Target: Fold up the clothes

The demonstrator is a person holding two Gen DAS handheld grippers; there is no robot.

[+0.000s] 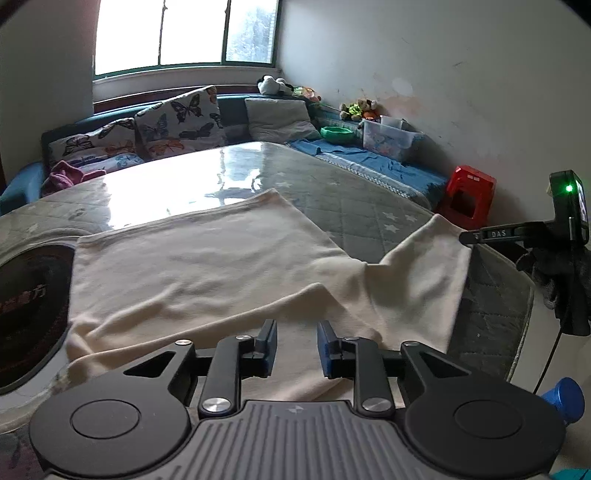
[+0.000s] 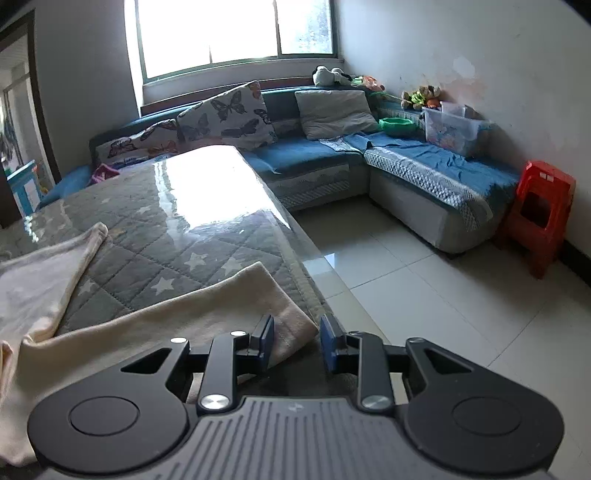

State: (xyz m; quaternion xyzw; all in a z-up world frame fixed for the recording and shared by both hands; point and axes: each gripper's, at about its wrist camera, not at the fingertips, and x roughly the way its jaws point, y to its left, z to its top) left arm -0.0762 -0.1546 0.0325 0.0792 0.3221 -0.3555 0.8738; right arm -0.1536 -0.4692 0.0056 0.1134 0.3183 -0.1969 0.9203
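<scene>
Blue pads line both pairs of jaws, and both pairs stand apart with nothing between them. The left gripper (image 1: 297,347) hangs over the near hem of the cream shirt (image 1: 207,269); whether its tips touch the cloth cannot be told. The right gripper (image 2: 297,341) sits at the desk's right edge, with the end of the sleeve (image 2: 207,314) just beside its left finger (image 2: 266,338), the cuff corner reaching into the gap between the jaws. In the left view the right gripper (image 1: 466,236) shows from the side as a thin dark tip at the sleeve's (image 1: 424,273) far corner, held by a hand in a dark glove (image 1: 557,280); from that angle contact cannot be judged.

The shirt lies flat across the desk's near half, its body spread toward the left and its sleeve stretched out to the right edge, with a shallow fold where sleeve meets body. Under it the desk (image 2: 207,206) carries a grey quilted cover with white stars beneath a glossy sheet that mirrors the window (image 2: 236,33). A dark round inset (image 1: 33,314) shows at the desk's left edge.

Beyond the far edge runs a blue sofa (image 2: 424,162) with butterfly cushions (image 2: 229,114), a grey pillow (image 2: 332,110), a green bowl (image 2: 398,126) and a clear box (image 2: 452,129). A red stool (image 2: 539,218) stands on the tiled floor (image 2: 424,295) by the wall.
</scene>
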